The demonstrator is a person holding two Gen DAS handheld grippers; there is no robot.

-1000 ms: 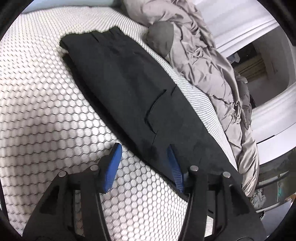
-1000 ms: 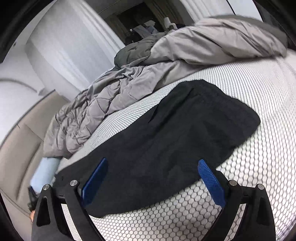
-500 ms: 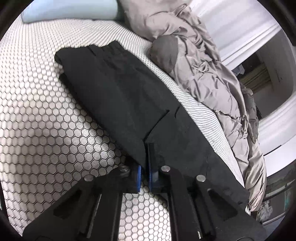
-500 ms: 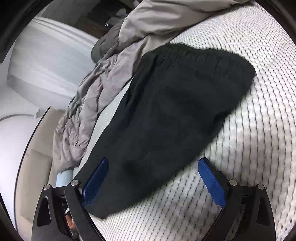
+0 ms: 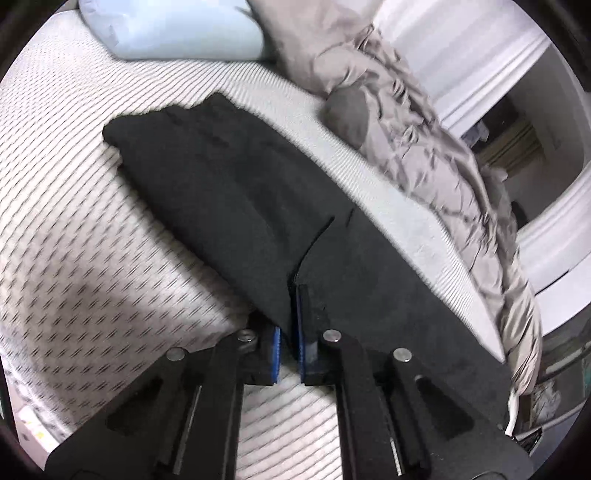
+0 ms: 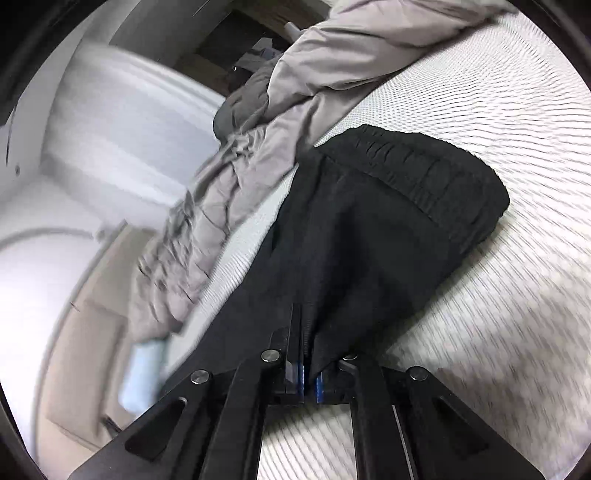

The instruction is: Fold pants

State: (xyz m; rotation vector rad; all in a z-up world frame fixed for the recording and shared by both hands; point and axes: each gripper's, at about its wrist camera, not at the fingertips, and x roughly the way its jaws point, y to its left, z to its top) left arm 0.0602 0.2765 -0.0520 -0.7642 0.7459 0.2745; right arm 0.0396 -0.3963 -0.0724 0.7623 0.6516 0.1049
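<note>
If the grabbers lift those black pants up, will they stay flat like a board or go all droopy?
Probably droopy. The black pants bunch into folds where the left gripper and the right gripper pinch them, so the cloth looks soft. The gathered waistband looks stretchy, not stiff. They likely won't slide much on the textured mattress.

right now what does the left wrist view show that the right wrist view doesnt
Only the left wrist view: the left gripper shut on the black pants' near edge, and the full pale blue pillow at the head of the mattress.

Only the right wrist view: the right gripper, jaws just closed on the fabric, and the gathered elastic waistband.

Both: pants, mattress, grey duvet.
</note>
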